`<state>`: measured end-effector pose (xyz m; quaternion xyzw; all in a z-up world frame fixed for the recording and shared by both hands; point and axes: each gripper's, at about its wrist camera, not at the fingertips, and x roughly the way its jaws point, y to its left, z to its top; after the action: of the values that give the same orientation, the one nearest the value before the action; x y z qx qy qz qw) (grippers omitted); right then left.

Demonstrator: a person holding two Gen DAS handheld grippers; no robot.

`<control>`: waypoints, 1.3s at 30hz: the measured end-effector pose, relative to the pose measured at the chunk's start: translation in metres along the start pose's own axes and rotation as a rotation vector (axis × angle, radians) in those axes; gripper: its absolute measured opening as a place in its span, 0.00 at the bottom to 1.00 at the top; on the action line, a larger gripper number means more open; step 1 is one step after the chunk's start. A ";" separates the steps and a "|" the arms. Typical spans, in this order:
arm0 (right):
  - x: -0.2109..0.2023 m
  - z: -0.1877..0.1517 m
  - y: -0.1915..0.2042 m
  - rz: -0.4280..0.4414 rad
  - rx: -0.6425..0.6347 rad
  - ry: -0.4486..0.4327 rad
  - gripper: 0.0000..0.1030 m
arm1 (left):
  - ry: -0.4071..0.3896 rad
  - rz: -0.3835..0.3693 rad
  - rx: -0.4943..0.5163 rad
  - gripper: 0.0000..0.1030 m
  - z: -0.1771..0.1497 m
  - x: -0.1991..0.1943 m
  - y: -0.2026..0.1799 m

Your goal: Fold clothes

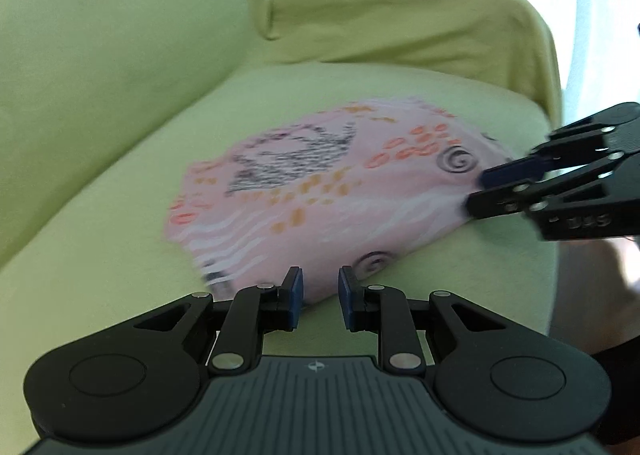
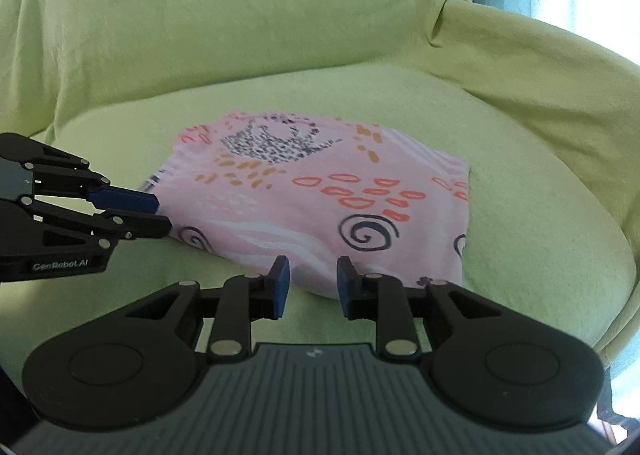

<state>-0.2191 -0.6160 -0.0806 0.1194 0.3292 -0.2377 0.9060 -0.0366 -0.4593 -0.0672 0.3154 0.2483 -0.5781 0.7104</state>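
The pink patterned cloth (image 2: 320, 199) lies flat on the seat of the green armchair (image 2: 280, 35), already folded into a small neat shape. It sits near the middle of the seat cushion (image 1: 100, 239).

The cloth is straight ahead of both grippers. Its long side runs left to right across the right wrist view. The right gripper (image 2: 313, 282) sits at the front edge of the cloth, and its blue pads (image 2: 282, 283) stand apart with a gap between them. They hold nothing. The edge of the cloth lies just past the tips.

The left gripper (image 1: 319, 295) is at the left end of the cloth. In its own view its jaws are spread too, and the cloth edge is right in front of them. Seen from the right wrist view, the left gripper (image 2: 162, 215) has its tips right at the cloth's left edge. I cannot tell if they touch it.

Both grippers look about as near to the cloth as each other. My guess is the next fold, if there is one, would bring the left end over to the right end, so the left gripper would need to close on that edge first.
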 end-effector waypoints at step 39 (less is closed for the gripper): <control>0.020 0.010 -0.051 0.087 0.108 -0.011 0.28 | -0.002 0.064 -0.176 0.39 -0.019 0.006 0.057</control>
<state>-0.2261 -0.6704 -0.0894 0.1808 0.3053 -0.2162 0.9096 0.0205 -0.4418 -0.0756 0.2589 0.2875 -0.5312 0.7538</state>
